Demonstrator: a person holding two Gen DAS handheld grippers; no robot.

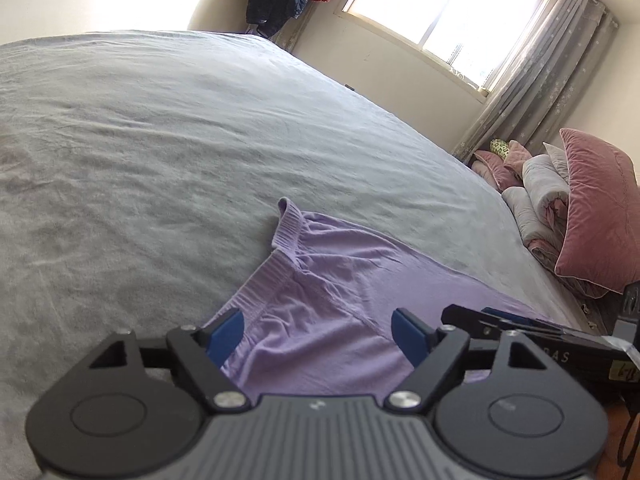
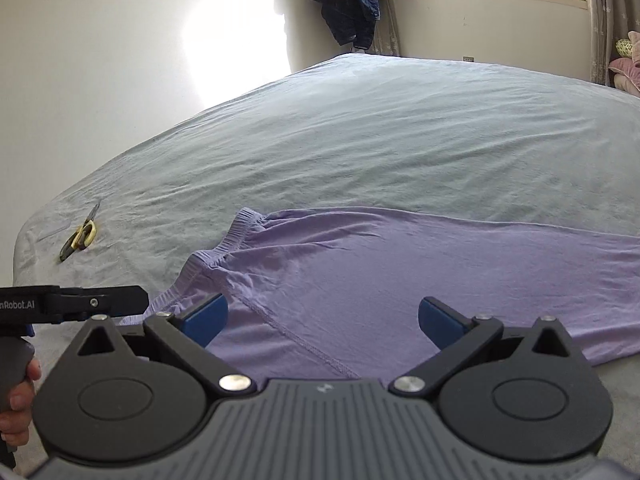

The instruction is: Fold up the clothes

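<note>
A lilac pair of pants (image 1: 328, 280) (image 2: 400, 272) lies spread flat on the grey bedsheet (image 1: 160, 140) (image 2: 400, 140), with its ribbed waistband (image 1: 286, 224) (image 2: 236, 232) towards the left. My left gripper (image 1: 318, 334) is open low over the waistband end, and lilac cloth shows between its blue pads (image 1: 226, 334). My right gripper (image 2: 322, 320) is open too, hovering over the seat of the pants near a stitched seam (image 2: 296, 336). Each gripper appears from the side in the other's view: the right gripper (image 1: 500, 322) and the left gripper (image 2: 100, 300).
Yellow-handled scissors (image 2: 80, 236) lie on the sheet near the bed's left corner. Pink pillows and rolled quilts (image 1: 580, 216) are stacked at the right end. Dark clothes (image 2: 352, 0) hang in the corner by the window (image 1: 444, 8). A hand (image 2: 20, 380) grips the left handle.
</note>
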